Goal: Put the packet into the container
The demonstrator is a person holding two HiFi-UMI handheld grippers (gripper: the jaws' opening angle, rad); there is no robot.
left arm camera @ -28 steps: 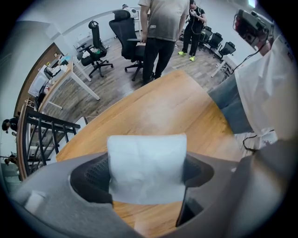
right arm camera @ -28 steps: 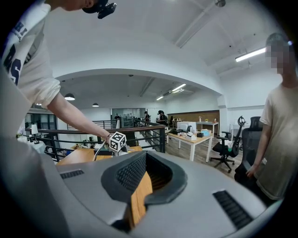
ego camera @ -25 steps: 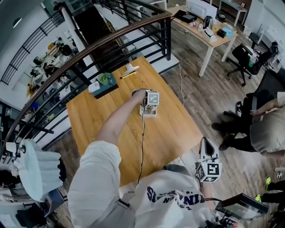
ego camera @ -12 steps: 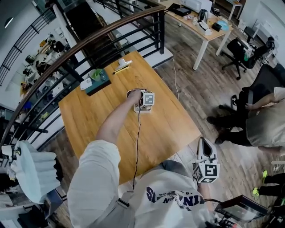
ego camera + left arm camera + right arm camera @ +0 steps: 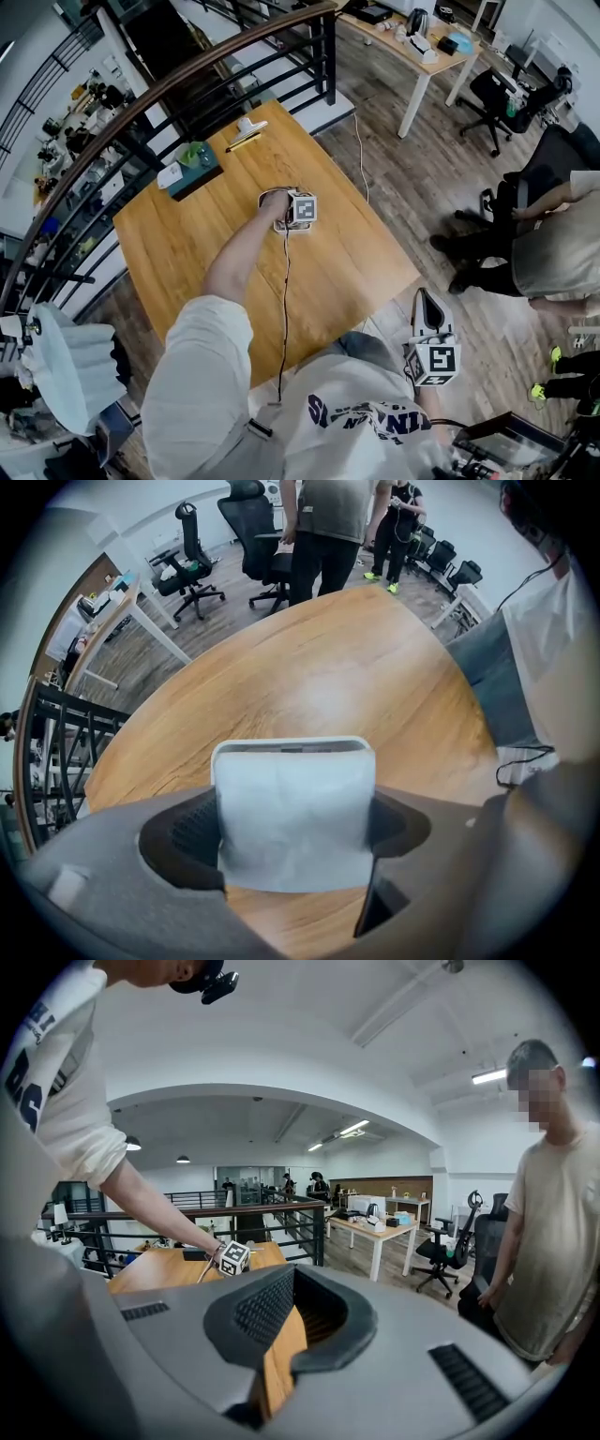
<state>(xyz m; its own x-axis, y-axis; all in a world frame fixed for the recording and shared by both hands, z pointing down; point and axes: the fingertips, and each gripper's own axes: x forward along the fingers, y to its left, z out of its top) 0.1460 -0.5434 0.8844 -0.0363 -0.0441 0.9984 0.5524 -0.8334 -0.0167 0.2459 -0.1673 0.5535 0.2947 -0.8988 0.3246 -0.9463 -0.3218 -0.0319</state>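
Note:
My left gripper (image 5: 290,218) points straight down over the middle of the wooden table (image 5: 187,253). It is shut on a white packet (image 5: 295,817), which hangs flat between the two pads. Directly under the packet stands a white container (image 5: 291,746), with only its far rim showing behind the packet's top edge. In the head view the container (image 5: 278,226) peeks out beside the marker cube. My right gripper (image 5: 427,302) stays near my body, off the table's near corner, pointing roughly level. It is shut with nothing in it (image 5: 298,1335).
At the table's far edge lie a dark box with green items (image 5: 192,165), a white object (image 5: 247,124) and a yellow pen (image 5: 243,142). A black railing (image 5: 187,84) runs behind the table. A person (image 5: 553,253) stands to the right beside office chairs.
My left gripper has sunk with the packet towards the container. The right gripper has kept still.

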